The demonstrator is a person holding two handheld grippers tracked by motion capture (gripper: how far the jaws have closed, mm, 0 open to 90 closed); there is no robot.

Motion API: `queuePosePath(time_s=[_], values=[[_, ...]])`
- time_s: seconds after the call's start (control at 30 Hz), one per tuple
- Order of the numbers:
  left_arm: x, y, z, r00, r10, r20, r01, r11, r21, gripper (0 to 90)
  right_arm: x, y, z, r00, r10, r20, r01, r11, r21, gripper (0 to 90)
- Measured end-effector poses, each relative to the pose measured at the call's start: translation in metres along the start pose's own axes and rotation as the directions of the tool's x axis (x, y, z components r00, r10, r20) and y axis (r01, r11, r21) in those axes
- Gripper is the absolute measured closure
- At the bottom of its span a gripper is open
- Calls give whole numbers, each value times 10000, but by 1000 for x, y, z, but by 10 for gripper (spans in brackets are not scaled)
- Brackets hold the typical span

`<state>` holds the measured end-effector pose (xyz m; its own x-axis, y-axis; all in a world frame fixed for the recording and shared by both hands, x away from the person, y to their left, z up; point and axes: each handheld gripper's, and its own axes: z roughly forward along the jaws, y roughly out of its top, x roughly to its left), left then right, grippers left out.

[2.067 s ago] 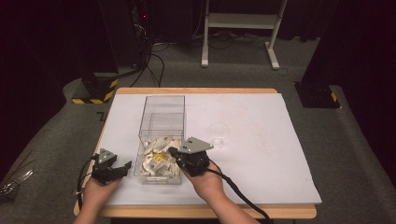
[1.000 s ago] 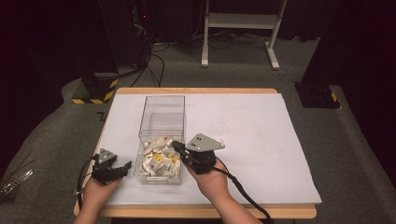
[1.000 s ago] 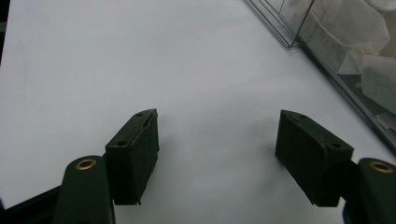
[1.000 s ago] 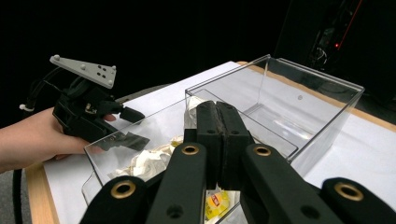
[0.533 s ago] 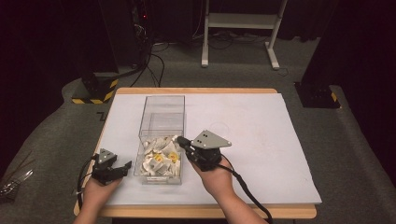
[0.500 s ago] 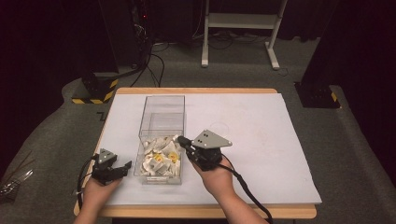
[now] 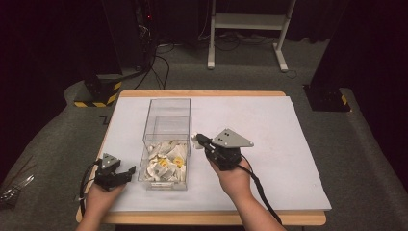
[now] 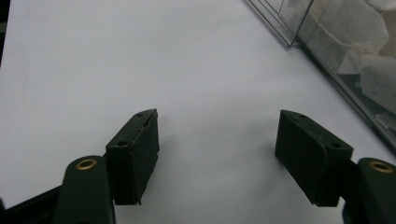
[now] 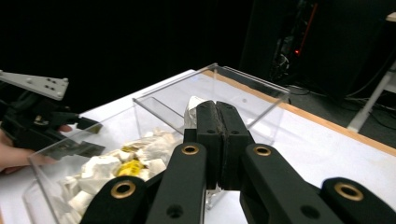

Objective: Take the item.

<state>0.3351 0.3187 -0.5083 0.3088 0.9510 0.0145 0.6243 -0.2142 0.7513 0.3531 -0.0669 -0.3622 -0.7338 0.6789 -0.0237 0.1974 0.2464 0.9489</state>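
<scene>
Right gripper (image 7: 197, 140) clamped on a white packet (image 9: 192, 108) at the box's (image 7: 167, 107) three o'clock; thin grip risks dropping it

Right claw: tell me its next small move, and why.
Probably carry on sideways, away from the clear box, then set down on the white sheet. The right claw is shut on a white packet, just outside the box wall and above the table, while the left claw rests open beside the box.
</scene>
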Motion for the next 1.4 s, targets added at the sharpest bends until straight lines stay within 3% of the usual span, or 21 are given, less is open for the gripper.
queuePosePath(time_s=[0.37,0.87,1.13,1.4], values=[[0,0,0,10000,1,7,-1,10000,-8,306,-27,-5,-12,9969,107,783,-111,9999,50,894],[0,0,0,10000,-17,17,17,10000,-14,306,-60,-9,-19,9848,218,1724,-266,9993,252,893],[0,0,0,10000,-6,5,6,10000,-13,306,-79,-16,-16,9757,352,2162,-490,9971,590,893],[0,0,0,10000,-4,8,4,10000,-12,306,-85,-24,-7,9727,353,2295,-565,9946,865,893]])
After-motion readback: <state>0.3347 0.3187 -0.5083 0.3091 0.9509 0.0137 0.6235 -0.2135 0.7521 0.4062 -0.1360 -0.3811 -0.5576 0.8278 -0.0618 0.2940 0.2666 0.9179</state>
